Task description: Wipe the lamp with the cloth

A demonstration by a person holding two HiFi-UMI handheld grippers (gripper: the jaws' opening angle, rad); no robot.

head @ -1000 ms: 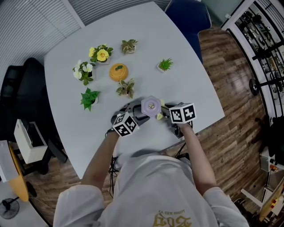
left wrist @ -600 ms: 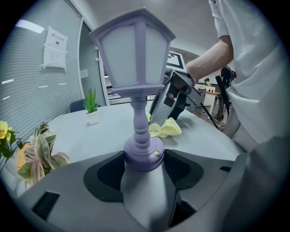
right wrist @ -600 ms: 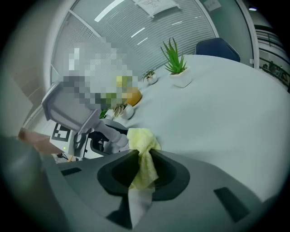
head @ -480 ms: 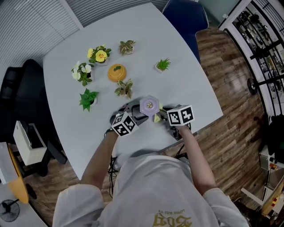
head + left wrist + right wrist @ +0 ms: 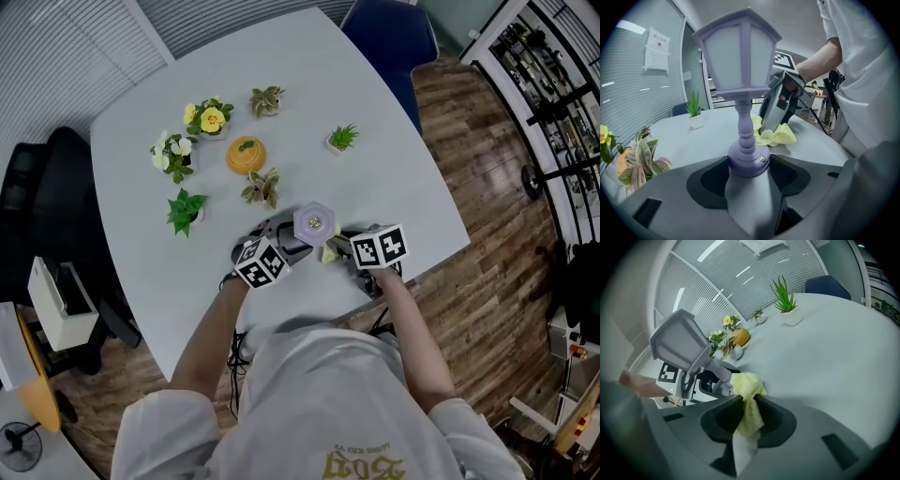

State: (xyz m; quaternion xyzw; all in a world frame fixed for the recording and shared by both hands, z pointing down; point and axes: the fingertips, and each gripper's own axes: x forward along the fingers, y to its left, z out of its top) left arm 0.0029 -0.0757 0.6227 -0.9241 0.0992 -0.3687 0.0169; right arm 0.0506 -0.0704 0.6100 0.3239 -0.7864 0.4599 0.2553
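My left tongs point(image 5: 749, 164) pinched the round foot of the lamp point(image 5: 739, 56), standing at the near edge of the desk point(image 5: 309, 84). It looked light, stiff and tippy. My right tongs point(image 5: 749, 411) squeezed the soft, floppy cloth point(image 5: 746, 383).

lilac lamp point(image 5: 738, 56), pale yellow cloth point(image 5: 749, 408) — black-and-white marker cubes point(image 5: 380, 247), pale grey table point(image 5: 281, 94)

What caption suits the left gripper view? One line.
Left gripper clamps the purple lamp at its base; right gripper holds the yellow cloth beside it.
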